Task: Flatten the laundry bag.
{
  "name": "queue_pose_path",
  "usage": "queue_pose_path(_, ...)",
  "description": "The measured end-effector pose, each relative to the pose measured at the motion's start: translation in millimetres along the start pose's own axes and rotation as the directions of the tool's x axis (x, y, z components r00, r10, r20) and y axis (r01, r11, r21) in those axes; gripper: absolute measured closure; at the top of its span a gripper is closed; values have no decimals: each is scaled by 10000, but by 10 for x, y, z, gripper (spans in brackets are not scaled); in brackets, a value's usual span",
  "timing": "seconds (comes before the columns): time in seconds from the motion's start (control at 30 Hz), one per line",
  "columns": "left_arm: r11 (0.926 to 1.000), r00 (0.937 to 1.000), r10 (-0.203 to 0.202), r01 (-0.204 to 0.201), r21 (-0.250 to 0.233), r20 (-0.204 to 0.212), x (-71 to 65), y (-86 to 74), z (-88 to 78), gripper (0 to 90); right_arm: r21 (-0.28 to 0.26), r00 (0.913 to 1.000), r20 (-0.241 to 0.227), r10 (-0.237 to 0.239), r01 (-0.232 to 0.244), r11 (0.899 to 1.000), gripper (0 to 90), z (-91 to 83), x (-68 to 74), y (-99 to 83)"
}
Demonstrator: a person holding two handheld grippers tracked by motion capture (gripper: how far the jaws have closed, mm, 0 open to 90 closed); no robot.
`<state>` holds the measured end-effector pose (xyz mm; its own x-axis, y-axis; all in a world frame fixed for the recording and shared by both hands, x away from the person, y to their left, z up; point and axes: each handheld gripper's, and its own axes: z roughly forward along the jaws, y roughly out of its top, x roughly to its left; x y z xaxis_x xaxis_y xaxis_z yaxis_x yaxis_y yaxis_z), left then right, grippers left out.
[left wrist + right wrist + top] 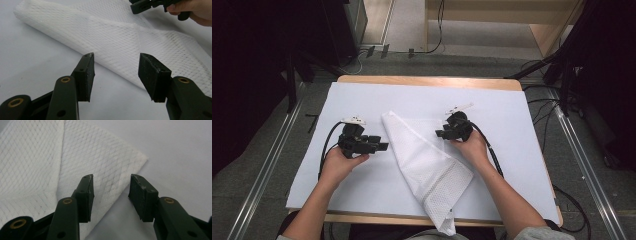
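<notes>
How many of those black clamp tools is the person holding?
2. The left gripper is in the left hand, beside the left edge of the white mesh cloth. The right gripper is in the right hand, at the cloth's right side. Both have open fingers.

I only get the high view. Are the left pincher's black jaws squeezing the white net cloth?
Observer: No. In the left gripper view the left gripper stands open, with the cloth's folded edge just beyond its pads.
Operator: And the other pincher?
Observer: The right gripper is open too, over the cloth's corner, not pinching it.
Operator: What's the cloth like up close?
Observer: A fine diamond mesh, folded over in layers.
</notes>
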<state>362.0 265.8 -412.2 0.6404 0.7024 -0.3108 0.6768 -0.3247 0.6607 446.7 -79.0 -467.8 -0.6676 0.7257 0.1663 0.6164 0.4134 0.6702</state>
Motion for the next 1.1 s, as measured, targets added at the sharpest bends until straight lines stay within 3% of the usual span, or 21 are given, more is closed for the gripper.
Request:
queue_pose_path(0.2,9999,10000,67,-66,127,-20,-5,-2,15,471,-37,9995,242,-195,196,9998,595,16,46,-4)
queue_pose_path(0.33,9999,10000,36,-37,124,5,-5,-4,22,467,72,9948,630,-806,803,9967,741,13,87,-9)
queue_pose_path(0.47,9998,10000,40,-40,200,29,-9,-4,32,467,134,9953,423,-876,871,9961,862,12,101,-9)
queue_pose_path(0.63,9997,9999,91,-92,236,55,-20,-3,43,466,153,9951,385,-915,909,9957,886,15,114,-2)
queue_pose_path(0.8,9997,9999,114,-115,229,43,-16,-3,42,466,35,9948,758,-675,674,9977,887,-45,10,11)
queue_pose_path(0.97,9996,9999,104,-105,247,63,-25,-2,46,466,-394,9939,1038,370,-331,9987,887,-210,-305,-10)
queue_pose_path(1.1,9996,9999,121,-122,247,57,-28,1,51,466,-569,9891,1265,748,-680,9961,887,-283,-448,-37)
